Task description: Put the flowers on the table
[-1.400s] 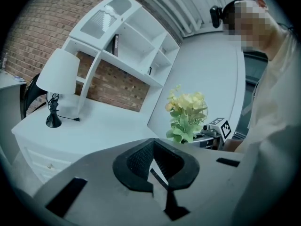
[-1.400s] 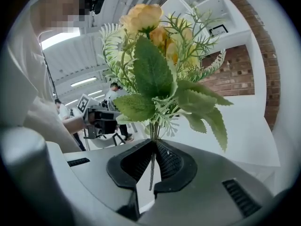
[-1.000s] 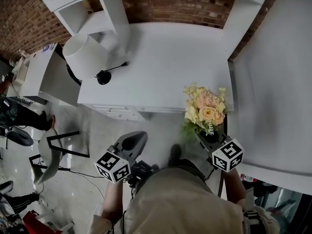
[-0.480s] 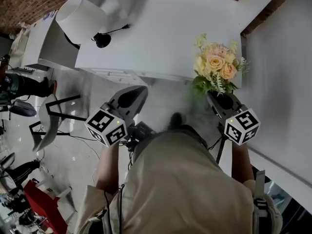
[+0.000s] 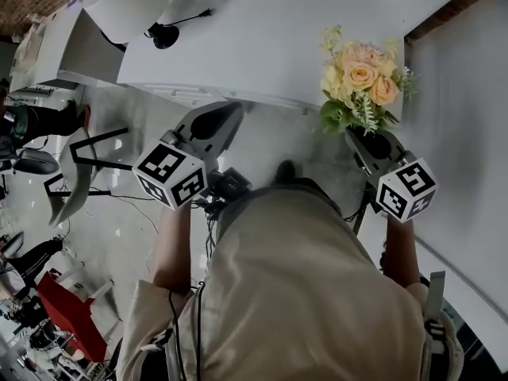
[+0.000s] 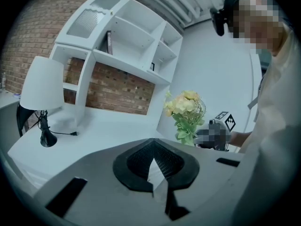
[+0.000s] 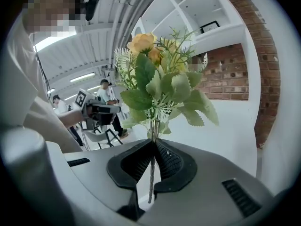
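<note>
While pinching the flowers [image 5: 361, 74], the right hand-held gripper [image 7: 151, 145] seems tilted downward.

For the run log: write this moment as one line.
right gripper: shut on flowers | left gripper: shut, empty | flowers: held upright near table, not set down

Head view: top edge cuts off white fabric lampshade [image 5: 127, 2] & far part of white table [image 5: 262, 30]. From my head cam, thin stems of yellow-peach artificial flower bunch [image 5: 361, 70] hidden under its leaves. Right gripper view: small dark framed thing [image 7: 211, 26] on white shelf [image 7: 223, 33], bkgd ppl [image 7: 107, 94] – too small to tell.
</note>
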